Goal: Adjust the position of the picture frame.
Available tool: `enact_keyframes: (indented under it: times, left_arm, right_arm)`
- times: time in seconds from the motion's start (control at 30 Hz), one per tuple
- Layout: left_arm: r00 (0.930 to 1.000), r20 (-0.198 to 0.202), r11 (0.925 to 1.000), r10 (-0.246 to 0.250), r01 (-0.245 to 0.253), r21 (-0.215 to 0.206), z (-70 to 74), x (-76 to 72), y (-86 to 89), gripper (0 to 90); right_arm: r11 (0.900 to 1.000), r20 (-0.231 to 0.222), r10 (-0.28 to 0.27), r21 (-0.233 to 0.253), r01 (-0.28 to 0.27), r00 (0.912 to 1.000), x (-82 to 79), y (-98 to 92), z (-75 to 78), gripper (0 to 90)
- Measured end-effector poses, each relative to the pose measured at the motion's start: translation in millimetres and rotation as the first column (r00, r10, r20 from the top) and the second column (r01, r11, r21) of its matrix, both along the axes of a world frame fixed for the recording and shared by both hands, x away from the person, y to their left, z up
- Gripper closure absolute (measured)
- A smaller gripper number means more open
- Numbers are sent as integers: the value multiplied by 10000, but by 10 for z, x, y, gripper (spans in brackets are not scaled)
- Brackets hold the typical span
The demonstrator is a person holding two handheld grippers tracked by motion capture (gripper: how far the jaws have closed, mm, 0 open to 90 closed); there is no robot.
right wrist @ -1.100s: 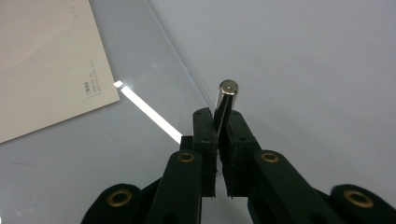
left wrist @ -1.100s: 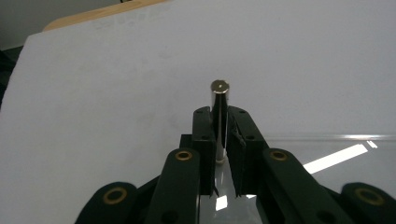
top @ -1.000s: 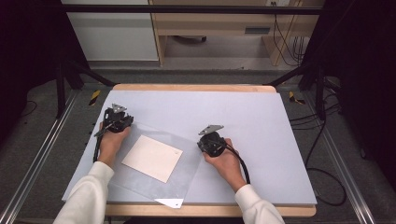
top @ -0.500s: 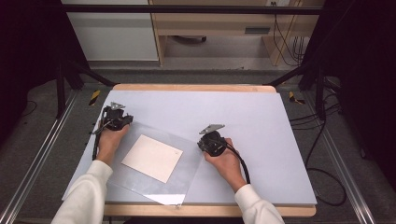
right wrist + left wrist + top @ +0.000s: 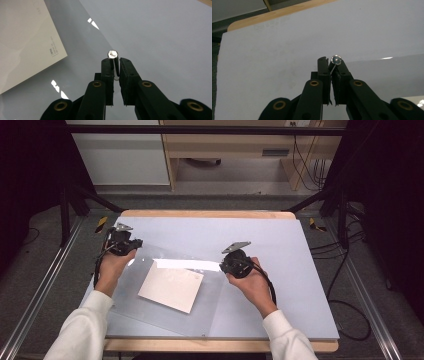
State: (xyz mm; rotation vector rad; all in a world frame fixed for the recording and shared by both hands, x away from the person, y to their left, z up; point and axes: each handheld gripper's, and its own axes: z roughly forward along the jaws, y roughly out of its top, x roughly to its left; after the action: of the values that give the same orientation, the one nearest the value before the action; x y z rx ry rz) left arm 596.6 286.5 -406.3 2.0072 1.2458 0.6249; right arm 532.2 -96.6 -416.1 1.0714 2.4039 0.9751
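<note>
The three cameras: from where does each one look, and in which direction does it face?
High view: above the person's side, facing forward and down on the table; both forearms, left gripper, right gripper.
Left gripper view: rides the left gripper, facing along its jaws over the table toward the wooden edge.
Right gripper view: rides the right gripper, facing down at the clear sheet and the paper.
Shared: the clear sheet, pinched at its far corners.

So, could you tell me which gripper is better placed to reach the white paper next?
Probably the right gripper: the white paper lies close beside its jaws, though, like the left gripper, it is shut on the clear sheet.
</note>
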Motion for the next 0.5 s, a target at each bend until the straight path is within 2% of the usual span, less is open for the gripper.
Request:
enact_keyframes:
  times: [0.03,0.1,0.17,0.23,0.4,0.5]
  left_arm:
    - [9999,10,9998,-101,101,143,63,-25,-38,850]
    - [9999,102,9999,-122,121,93,101,-40,-67,850]
    - [9994,87,9992,-336,334,234,186,-71,-136,849]
    - [9990,68,9986,-445,443,274,213,-80,-161,849]
    - [9973,8,9972,-737,736,120,325,-163,-350,849]
    - [9965,-9,9964,-837,837,164,351,-200,-425,849]
  right_arm:
    - [9999,60,-6,-101,7,10000,4,-44,63,822]
    - [9999,57,-54,-151,55,10000,5,-68,95,821]
    - [9999,69,-76,-133,77,9999,15,-166,182,816]
    - [9999,65,-97,-103,98,9999,16,-202,215,815]
    - [9995,111,-261,-191,263,9996,21,-439,446,813]
    - [9993,135,-305,-193,307,9994,41,-524,507,813]
